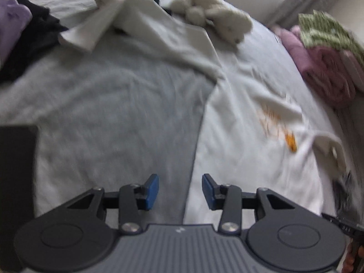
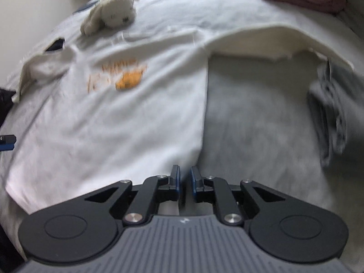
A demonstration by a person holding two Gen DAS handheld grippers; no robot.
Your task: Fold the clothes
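Here the left gripper (image 1: pixel 180 191) hangs over the bed with its blue pads (image 1: pixel 152 192) parted by a clear gap and nothing between them; it is released. Directly beyond its fingertips the straight hem edge of the white T-shirt (image 1: pixel 238 122) runs up the view, dividing the shirt on the right from the grey bedsheet (image 1: pixel 109 104) on the left. The shirt lies spread flat, print side up, with an orange graphic (image 1: pixel 276 125) toward its far right; one sleeve (image 1: pixel 95 31) stretches away to the upper left. The right gripper (image 2: pixel 185 184) points down at the same hem from the opposite side; its pads (image 2: pixel 177 183) stand nearly together with only a narrow slit, and no cloth is visible in that slit, so it grips nothing. In the right wrist view the T-shirt covers the left half of the bed, and its far edge is raised in an arch above the sheet. Past the shirt, a cream plush toy (image 1: pixel 211 13) rests on the bed near the collar end. A stack of folded pink and green clothes (image 1: pixel 327 54) sits at the bed's edge, and dark and lilac garments (image 1: pixel 25 31) are piled on the opposite side. A crumpled grey garment (image 2: pixel 329 113) lies on the sheet, well apart from the shirt. Both views are motion-blurred.
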